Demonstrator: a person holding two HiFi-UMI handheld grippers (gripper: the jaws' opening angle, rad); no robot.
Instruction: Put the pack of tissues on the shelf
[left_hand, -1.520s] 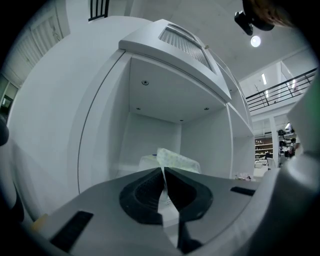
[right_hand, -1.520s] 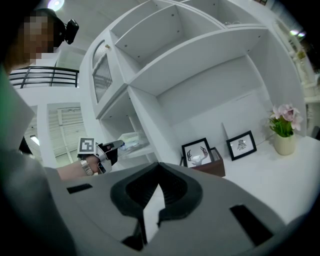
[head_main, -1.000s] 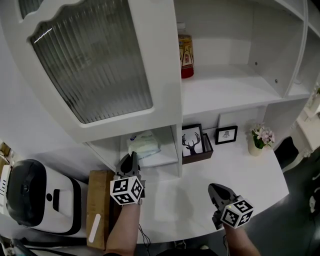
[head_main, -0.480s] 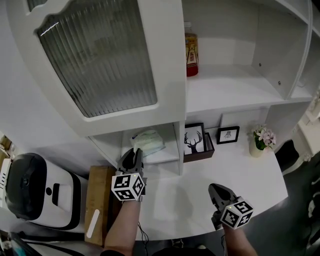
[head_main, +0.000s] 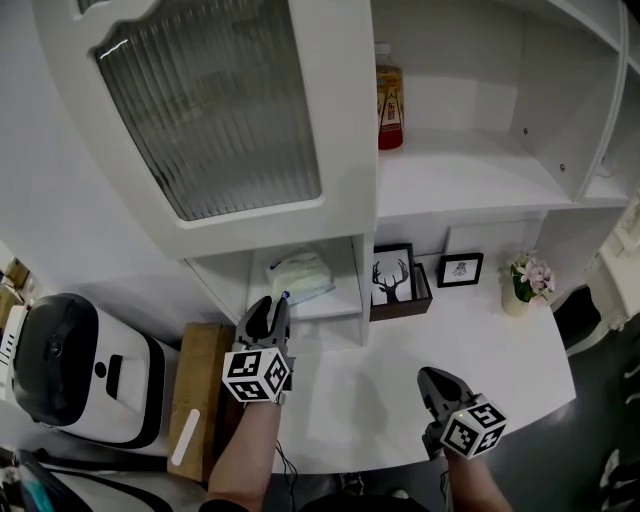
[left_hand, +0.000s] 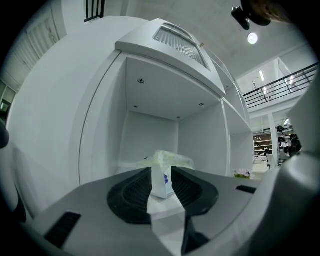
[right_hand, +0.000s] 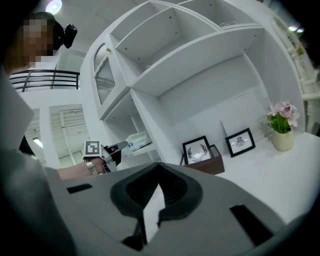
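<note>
The pack of tissues (head_main: 298, 275), pale green and white, lies on the low shelf (head_main: 335, 308) of the white cabinet, inside the small compartment. My left gripper (head_main: 275, 305) reaches into the compartment's front, its jaws shut on the pack's near end flap. In the left gripper view the pack (left_hand: 167, 161) shows between the jaws of the left gripper (left_hand: 161, 172), its white flap with a blue mark filling the gap. My right gripper (head_main: 432, 378) hovers over the white counter, shut and holding nothing. The right gripper view looks past the right gripper (right_hand: 159, 165) to the left gripper (right_hand: 117, 147) and the pack (right_hand: 137, 141).
A ribbed glass cabinet door (head_main: 215, 100) hangs above the compartment. A bottle (head_main: 389, 95) stands on the upper shelf. A deer picture (head_main: 392, 280), a small frame (head_main: 460, 270) and a flower vase (head_main: 525, 282) stand on the counter. A white appliance (head_main: 70, 370) and wooden box (head_main: 195, 400) are at left.
My left gripper has edged forward towards the compartment with the pack's end in its jaws, and the pack sits slightly deeper. The head view tilted a little. The right gripper has stayed put.
</note>
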